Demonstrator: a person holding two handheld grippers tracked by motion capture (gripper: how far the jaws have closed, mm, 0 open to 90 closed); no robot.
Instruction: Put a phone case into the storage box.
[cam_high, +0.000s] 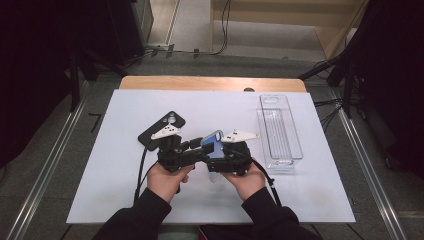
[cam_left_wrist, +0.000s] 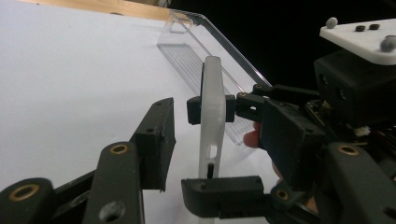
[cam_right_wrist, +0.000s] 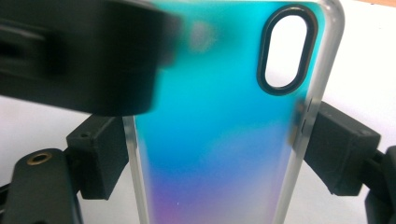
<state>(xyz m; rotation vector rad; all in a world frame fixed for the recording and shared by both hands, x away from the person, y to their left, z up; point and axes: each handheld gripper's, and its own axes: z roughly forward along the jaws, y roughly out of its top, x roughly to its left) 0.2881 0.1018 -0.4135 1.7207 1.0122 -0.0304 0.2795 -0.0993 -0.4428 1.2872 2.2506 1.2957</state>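
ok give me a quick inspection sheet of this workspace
surface: white sheet over a wooden table
job's things: blue-to-purple phone case, held on edge above the sheet; black phone case flat at the left; clear plastic tray at the right
clutter: nothing seen
grippers: right tongs clamp the blue case by its long edges; left tongs stand open around its end, one jaw clear of it
cables: a black cable trails from each gripper toward the person; more on the floor behind
surroundings: grey floor, metal rails, dark stands
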